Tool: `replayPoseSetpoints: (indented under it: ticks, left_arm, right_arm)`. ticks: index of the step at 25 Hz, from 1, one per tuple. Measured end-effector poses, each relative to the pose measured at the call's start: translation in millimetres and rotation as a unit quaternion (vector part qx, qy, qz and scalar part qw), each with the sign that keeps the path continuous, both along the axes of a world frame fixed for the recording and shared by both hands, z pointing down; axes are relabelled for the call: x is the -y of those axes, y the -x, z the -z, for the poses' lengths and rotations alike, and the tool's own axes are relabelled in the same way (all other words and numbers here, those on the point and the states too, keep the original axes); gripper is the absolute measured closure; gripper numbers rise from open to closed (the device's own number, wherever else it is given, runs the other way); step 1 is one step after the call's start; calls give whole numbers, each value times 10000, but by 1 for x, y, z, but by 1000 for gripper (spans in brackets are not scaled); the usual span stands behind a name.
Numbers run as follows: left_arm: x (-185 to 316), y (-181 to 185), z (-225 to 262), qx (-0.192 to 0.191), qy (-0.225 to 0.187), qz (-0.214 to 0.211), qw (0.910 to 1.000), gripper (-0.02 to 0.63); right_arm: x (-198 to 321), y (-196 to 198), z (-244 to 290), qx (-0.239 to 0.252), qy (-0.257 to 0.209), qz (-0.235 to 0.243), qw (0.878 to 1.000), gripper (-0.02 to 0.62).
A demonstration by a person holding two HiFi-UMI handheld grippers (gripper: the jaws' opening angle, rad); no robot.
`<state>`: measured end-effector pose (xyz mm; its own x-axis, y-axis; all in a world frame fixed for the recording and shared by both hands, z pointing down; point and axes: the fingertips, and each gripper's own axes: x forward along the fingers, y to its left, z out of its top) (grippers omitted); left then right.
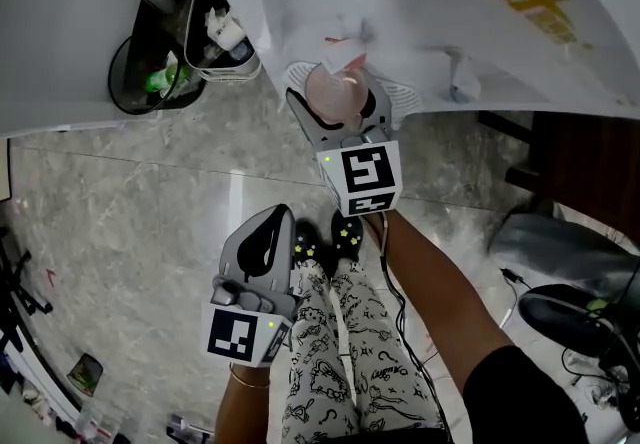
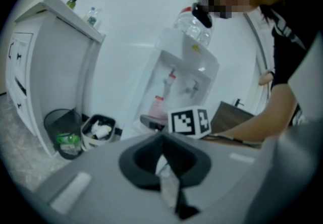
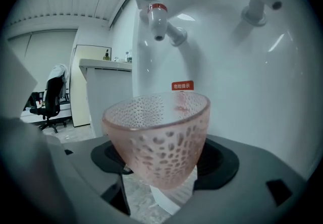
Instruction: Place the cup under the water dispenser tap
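Pink cup point(image 3: 156, 142) stands upright, mouth facing up.

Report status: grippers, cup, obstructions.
Right gripper shut on pink cup; left gripper shut, empty, held back. Cup upright below the red-capped tap, not released. Nothing between cup and tap.

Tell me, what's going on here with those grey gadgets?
A person holds a gripper in each hand. The right gripper has a pink cup clamped between its jaws and holds it at the water dispenser, just below the red tap; it is not yet let go. The left gripper hangs back, shut and empty.
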<state>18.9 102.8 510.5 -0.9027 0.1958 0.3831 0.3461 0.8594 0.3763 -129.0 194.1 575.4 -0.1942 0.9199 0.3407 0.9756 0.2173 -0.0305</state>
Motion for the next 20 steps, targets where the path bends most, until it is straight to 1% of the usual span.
replayPoseSetpoints:
  ticks: [2, 4, 6, 8, 10, 13, 16, 20]
  left_arm:
    - [1, 0, 1, 22, 7, 22, 10000, 612]
    - [3, 0, 2, 24, -26, 36, 10000, 612]
    - [6, 2, 6, 126, -79, 11, 9999, 612]
    - [7, 4, 7, 178, -110, -8, 9998, 612]
    - [8, 2, 5, 96, -133, 9, 9999, 612]
    - [6, 0, 5, 81, -183, 2, 9998, 612]
    - [1, -3, 6, 67, -125, 32, 9999, 612]
    - [-7, -5, 9, 86, -146, 123, 9998, 612]
  right_arm:
    - [1, 3, -3, -64, -77, -270, 9996, 218]
    - [5, 10, -8, -270, -119, -651, 9974, 218]
    - [7, 16, -10, -445, -100, -968, 9943, 218]
    - [6, 18, -12, -415, -150, -1140, 9925, 218]
    - [4, 18, -13, -336, -190, -1278, 9910, 218]
    - [3, 20, -14, -356, -141, -1510, 9878, 218]
    - [1, 18, -14, -365, -111, -1535, 9874, 218]
    - [0, 15, -16, -208, -269, -1309, 9908, 218]
